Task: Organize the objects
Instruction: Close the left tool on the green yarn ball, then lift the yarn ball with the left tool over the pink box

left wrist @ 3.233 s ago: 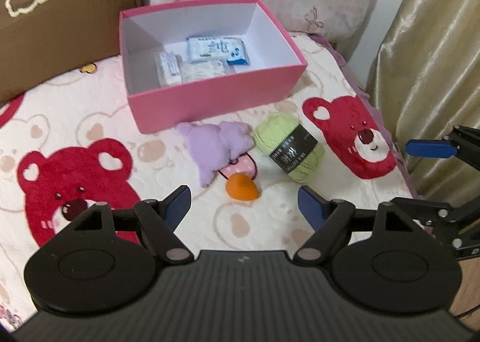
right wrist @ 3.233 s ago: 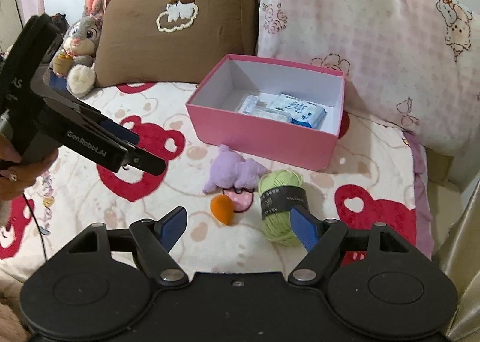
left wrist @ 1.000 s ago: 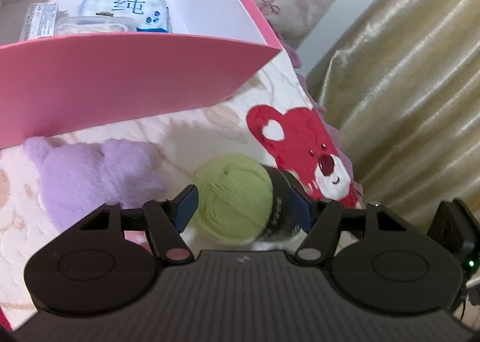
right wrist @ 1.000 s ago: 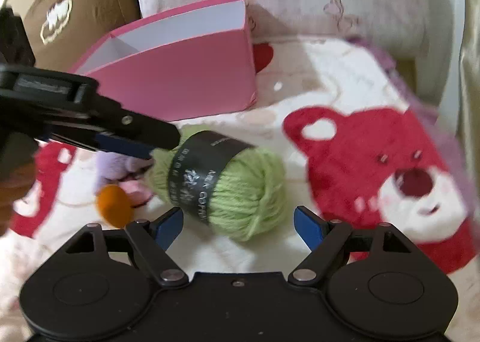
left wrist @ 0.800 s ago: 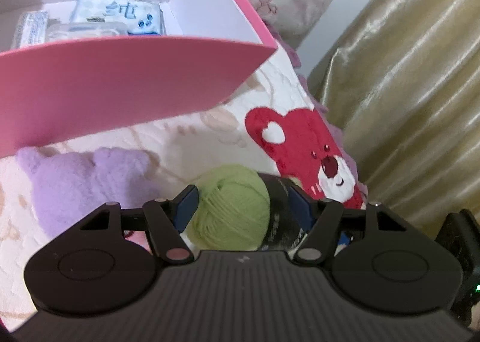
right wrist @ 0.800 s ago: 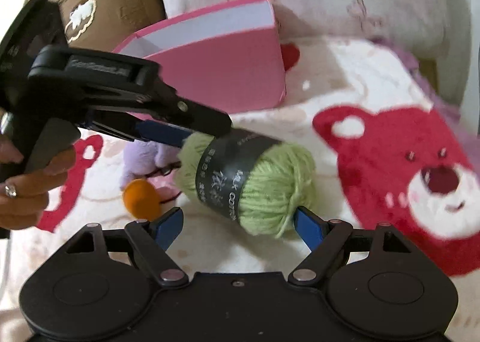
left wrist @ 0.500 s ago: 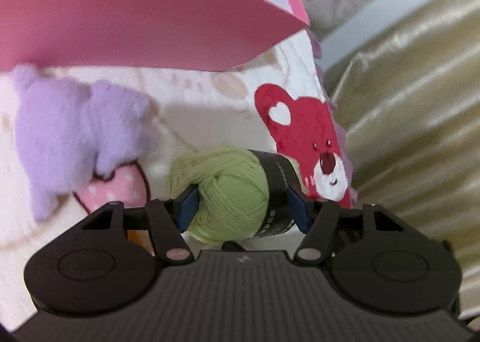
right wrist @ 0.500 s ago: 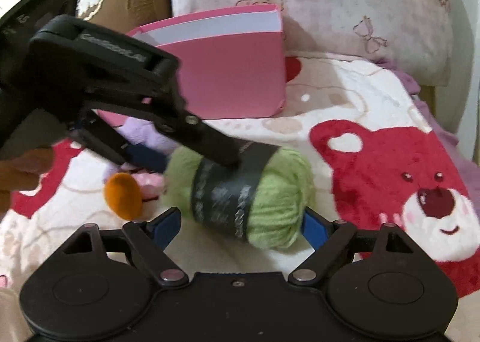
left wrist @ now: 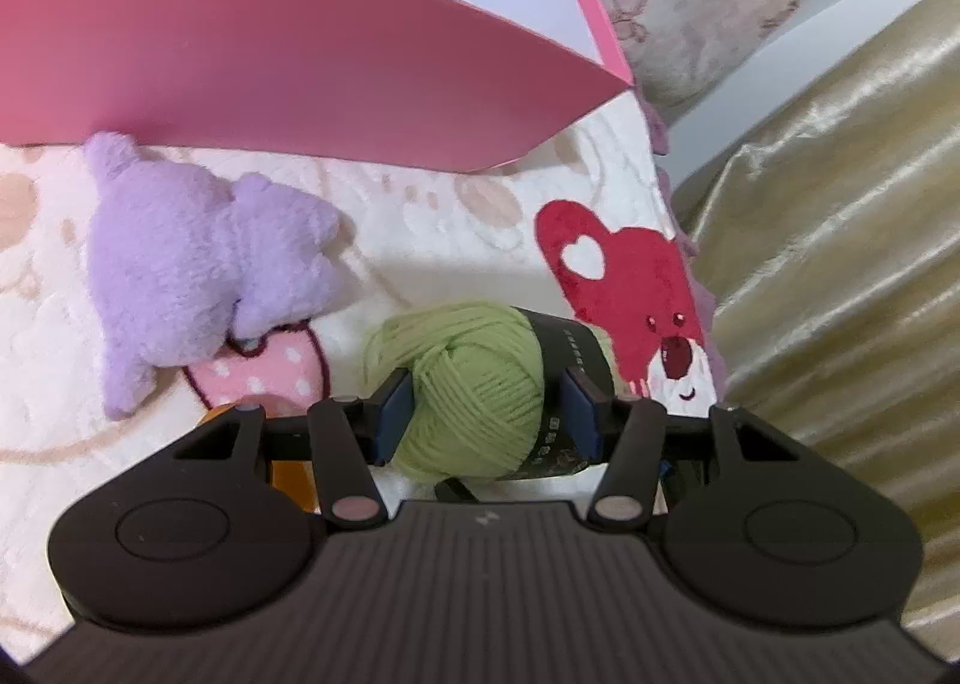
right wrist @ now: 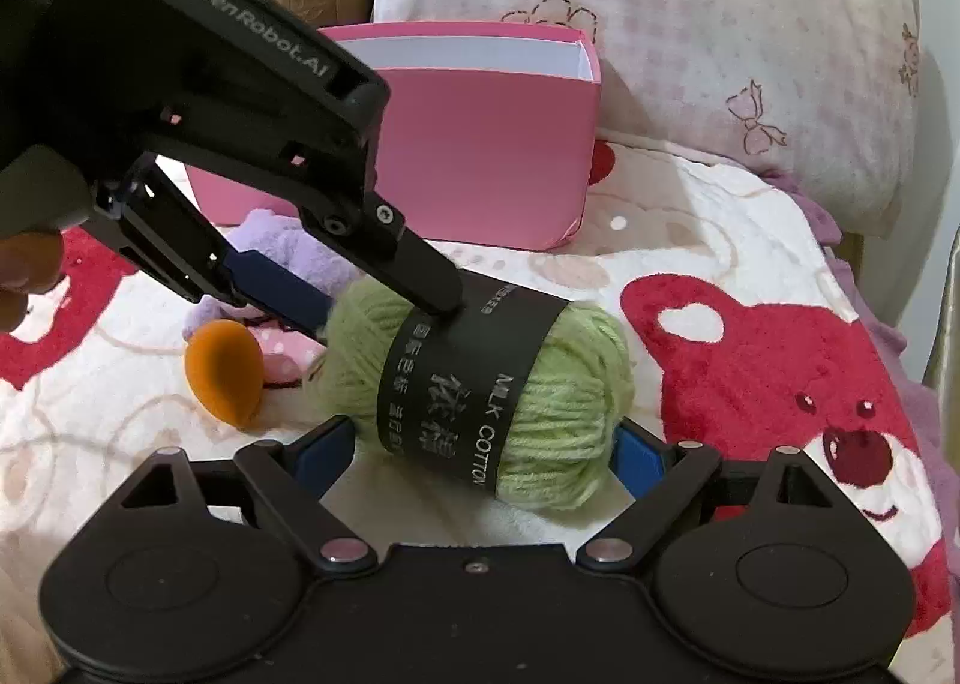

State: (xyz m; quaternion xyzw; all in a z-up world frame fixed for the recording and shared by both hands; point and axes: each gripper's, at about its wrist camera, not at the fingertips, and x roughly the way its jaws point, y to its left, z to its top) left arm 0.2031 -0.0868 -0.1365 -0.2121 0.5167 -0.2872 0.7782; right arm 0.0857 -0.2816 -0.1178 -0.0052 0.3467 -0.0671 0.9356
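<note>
1 yarn ball (right wrist: 474,384), 1 plush toy (left wrist: 192,264), 1 pink box (left wrist: 270,54).

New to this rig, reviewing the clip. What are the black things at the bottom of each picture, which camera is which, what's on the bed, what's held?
No robot arm here: a person holds a two-finger gripper in each hand, each with a fisheye camera looking along its fingers.

In the left wrist view, the left gripper has just been closing; its blue pads now press a ball of green yarn.

In the right wrist view, the right gripper straddles the same yarn, jaws just opening, pads apparently clear.

On the bear-print blanket also lie a purple plush toy and an orange egg-shaped sponge. Behind stands an open pink box.
</note>
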